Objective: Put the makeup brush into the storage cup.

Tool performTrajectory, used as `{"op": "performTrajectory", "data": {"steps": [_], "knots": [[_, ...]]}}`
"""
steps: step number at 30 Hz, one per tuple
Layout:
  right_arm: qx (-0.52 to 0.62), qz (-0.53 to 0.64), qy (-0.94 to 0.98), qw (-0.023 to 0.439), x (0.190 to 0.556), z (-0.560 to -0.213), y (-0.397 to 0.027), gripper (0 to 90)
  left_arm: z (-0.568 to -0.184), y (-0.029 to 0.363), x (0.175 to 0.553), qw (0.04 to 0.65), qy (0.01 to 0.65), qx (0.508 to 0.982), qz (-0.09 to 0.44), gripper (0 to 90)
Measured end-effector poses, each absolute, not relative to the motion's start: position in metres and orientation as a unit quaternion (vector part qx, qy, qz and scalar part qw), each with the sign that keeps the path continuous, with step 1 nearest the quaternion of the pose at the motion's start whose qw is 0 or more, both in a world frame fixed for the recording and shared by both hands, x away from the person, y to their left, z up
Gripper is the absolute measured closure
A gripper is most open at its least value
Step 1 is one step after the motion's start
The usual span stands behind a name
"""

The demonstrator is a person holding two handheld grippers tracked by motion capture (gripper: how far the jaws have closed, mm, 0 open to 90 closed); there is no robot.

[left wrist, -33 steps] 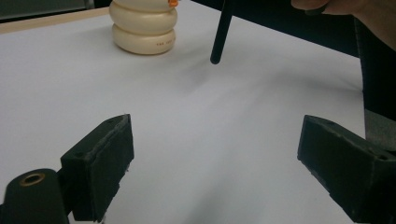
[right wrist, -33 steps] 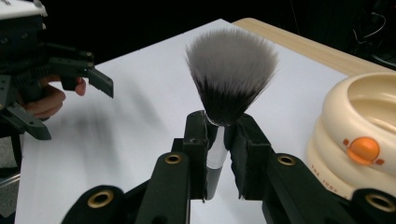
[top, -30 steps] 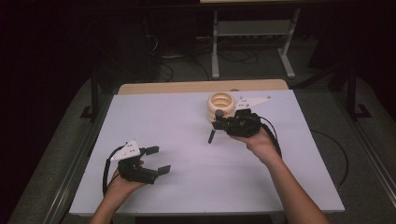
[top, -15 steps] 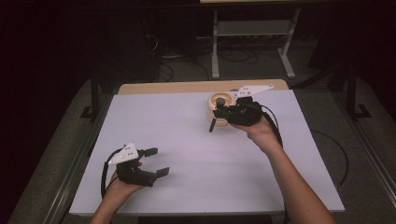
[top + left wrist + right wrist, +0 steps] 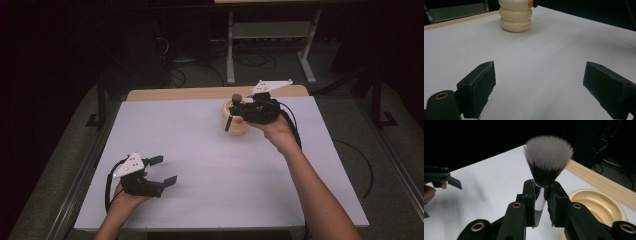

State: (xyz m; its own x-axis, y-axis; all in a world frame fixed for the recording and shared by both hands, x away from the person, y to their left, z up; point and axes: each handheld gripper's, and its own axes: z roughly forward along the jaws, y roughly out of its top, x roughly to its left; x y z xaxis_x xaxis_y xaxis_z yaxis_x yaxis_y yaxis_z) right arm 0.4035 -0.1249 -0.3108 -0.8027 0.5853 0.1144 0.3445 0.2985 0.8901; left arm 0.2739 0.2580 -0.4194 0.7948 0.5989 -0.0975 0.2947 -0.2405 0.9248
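Cream-coloured holder (image 5: 236,120) at the worktop's (image 5: 200,150) one o'clock has given up its brush (image 5: 547,160), now lifted clear in the clamped right gripper (image 5: 543,191), while the left gripper (image 5: 165,171) idles open.

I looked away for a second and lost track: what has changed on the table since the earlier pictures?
The right gripper, shut on the makeup brush, has lifted and shifted back over the cream ribbed holder. The left gripper stays open near the front left, and the holder has not moved.
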Motion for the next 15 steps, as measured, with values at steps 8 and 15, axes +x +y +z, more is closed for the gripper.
{"op": "performTrajectory", "data": {"steps": [8, 15], "knots": [[0.309, 0.513, 0.789, 0.138, 0.420, -0.303, -0.129, 75.9, -0.421, 0.259, 0.274, 0.548, 0.296, 0.770, 0.142, 10.5], [0.325, 0.516, 0.778, 0.152, 0.430, -0.299, -0.135, 75.9, -0.421, 0.260, 0.274, 0.549, 0.293, 0.770, 0.145, 10.5]]}}
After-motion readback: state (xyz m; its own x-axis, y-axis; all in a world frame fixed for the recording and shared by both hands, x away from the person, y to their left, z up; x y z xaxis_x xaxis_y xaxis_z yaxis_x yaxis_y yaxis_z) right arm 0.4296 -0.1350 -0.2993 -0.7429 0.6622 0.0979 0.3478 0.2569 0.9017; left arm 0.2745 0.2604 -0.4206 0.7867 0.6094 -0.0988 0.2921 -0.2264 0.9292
